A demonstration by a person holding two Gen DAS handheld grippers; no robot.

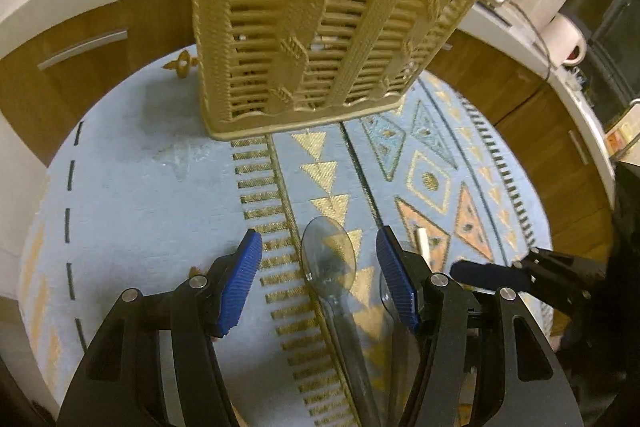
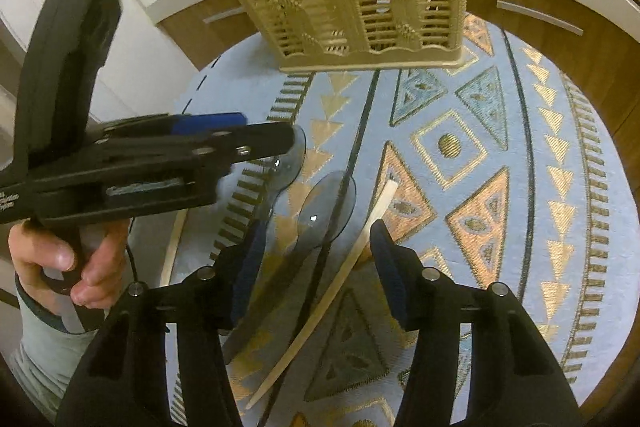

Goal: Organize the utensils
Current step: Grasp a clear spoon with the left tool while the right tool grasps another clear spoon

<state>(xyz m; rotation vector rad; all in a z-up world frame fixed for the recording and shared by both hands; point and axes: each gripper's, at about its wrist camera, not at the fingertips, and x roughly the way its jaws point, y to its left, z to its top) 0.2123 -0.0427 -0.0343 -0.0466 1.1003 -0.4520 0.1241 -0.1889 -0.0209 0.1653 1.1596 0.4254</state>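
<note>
Lying flat on the patterned rug (image 1: 160, 187) are two clear plastic spoons: one spoon (image 1: 328, 251) is sitting bowl-up between the left gripper's (image 1: 320, 281) blue pads, and a second spoon (image 2: 320, 215) is lying just beside it, between the right gripper's (image 2: 314, 271) jaws. A pale chopstick (image 2: 352, 247) is resting alongside, touching or nearly touching the second spoon's edge; I cannot tell which. Judging the handling: the spoons are looking light, thin, stiff and slick, likely to skate on the pile or flex if squeezed hard, so a grip across the neck, just below the bowl, is seeming safest. Both grippers are standing released, pads clear of the plastic, nothing grasped. The tan slotted utensil holder (image 1: 320, 39) is standing upright on the rug, well apart from the spoons, and is presumably the destination. A person's hand (image 2: 60, 267) is gripping the left tool's handle. Cabinets (image 1: 80, 67) are ringing the rug.
</note>
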